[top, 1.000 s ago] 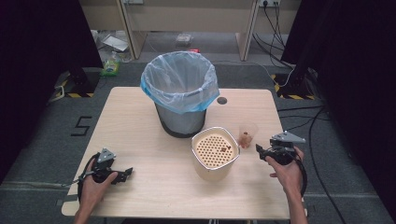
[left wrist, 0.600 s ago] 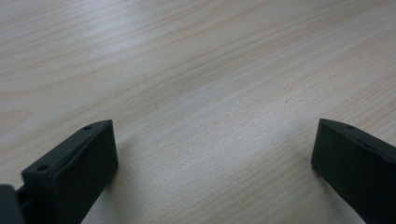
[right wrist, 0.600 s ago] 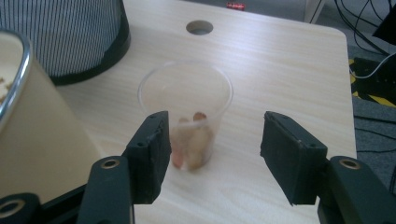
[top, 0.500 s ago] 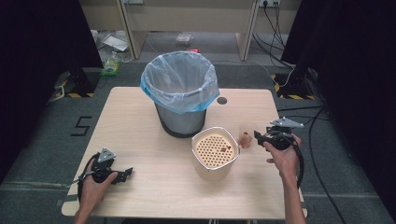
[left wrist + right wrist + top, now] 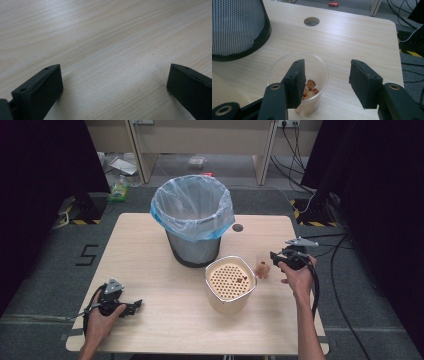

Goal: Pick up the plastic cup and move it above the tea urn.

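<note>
- Right gripper view: right gripper [image 5: 327, 67] half open, just been closing, holding nothing.
- Low in the middle of the frame: clear cup [image 5: 318, 75] with nuts [image 5: 310, 86] inside, under one jaw, not between both.
- Could tip over and spill if bumped by that jaw.
- Could get squashed if squeezed too hard.
- Left gripper view: left gripper [image 5: 114, 72] wide open, empty, over the table [image 5: 100, 37].

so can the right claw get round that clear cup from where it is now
Probably yes. The right claw is open right at the clear cup, one jaw over its mouth, the other outside the rim. The bin and strainer stand off to the side.
</note>
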`<state>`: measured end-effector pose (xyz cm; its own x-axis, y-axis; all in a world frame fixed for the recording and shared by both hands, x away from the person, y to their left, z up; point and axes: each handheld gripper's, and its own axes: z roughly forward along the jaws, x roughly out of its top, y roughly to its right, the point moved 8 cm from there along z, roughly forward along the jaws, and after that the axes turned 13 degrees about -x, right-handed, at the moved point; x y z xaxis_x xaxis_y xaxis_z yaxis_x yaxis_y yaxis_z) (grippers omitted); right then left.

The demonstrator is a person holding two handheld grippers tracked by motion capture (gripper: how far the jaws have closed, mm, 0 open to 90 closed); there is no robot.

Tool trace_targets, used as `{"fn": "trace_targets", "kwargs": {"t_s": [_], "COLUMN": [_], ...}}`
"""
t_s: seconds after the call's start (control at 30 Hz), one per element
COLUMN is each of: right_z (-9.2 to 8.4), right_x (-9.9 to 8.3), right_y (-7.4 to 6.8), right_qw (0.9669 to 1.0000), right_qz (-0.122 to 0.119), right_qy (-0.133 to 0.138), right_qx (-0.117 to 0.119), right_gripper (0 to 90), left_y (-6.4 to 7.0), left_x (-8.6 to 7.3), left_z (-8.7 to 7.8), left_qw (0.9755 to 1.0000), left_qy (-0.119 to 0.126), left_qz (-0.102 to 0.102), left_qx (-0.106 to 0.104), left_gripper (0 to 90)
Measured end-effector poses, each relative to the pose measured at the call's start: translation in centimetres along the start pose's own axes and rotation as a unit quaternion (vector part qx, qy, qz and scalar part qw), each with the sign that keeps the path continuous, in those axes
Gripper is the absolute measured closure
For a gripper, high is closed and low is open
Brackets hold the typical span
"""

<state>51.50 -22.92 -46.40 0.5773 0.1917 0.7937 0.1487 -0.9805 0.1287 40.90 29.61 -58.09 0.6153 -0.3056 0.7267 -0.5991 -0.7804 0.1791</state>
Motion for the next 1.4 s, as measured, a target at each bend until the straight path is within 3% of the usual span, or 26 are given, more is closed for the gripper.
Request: {"fn": "trace_targets", "kwargs": {"t_s": [0.6, 0.73, 0.77, 0.93, 1.13, 1.4], "right_z": [2.6, 2.9, 2.9, 2.8, 2.6, 1.8], "right_x": [-0.9, -1.3, -1.5, -1.9, -2.3, -2.1], "right_y": [-0.9, -1.3, -1.5, -1.8, -2.0, -2.9], "right_qw": [0.9991, 0.9981, 0.9973, 0.996, 0.9959, 0.9942], "right_qz": [-0.03, -0.049, -0.064, -0.076, -0.065, -0.075], "right_qy": [-0.027, -0.034, -0.035, -0.045, -0.054, -0.038], "right_qx": [0.014, 0.013, 0.009, 0.015, 0.032, 0.066], "right_gripper": [63.4, 70.3, 73.8, 78.7, 79.6, 84.6], "left_y": [0.0, 0.0, 0.0, 0.0, 0.0, 0.0], "left_x": [0.0, 0.0, 0.0, 0.0, 0.0, 0.0], "left_z": [0.0, 0.0, 0.0, 0.0, 0.0, 0.0], "left_qw": [1.0, 1.0, 1.0, 1.0, 1.0, 1.0], "left_qy": [-0.001, -0.001, -0.001, -0.001, -0.001, 0.0], "left_qz": [0.0, 0.0, 0.0, 0.0, 0.001, 0.0], "left_qx": [0.0, 0.0, 0.0, 0.0, 0.0, 0.0], "left_gripper": [0.0, 0.0, 0.0, 0.0, 0.0, 0.0]}}
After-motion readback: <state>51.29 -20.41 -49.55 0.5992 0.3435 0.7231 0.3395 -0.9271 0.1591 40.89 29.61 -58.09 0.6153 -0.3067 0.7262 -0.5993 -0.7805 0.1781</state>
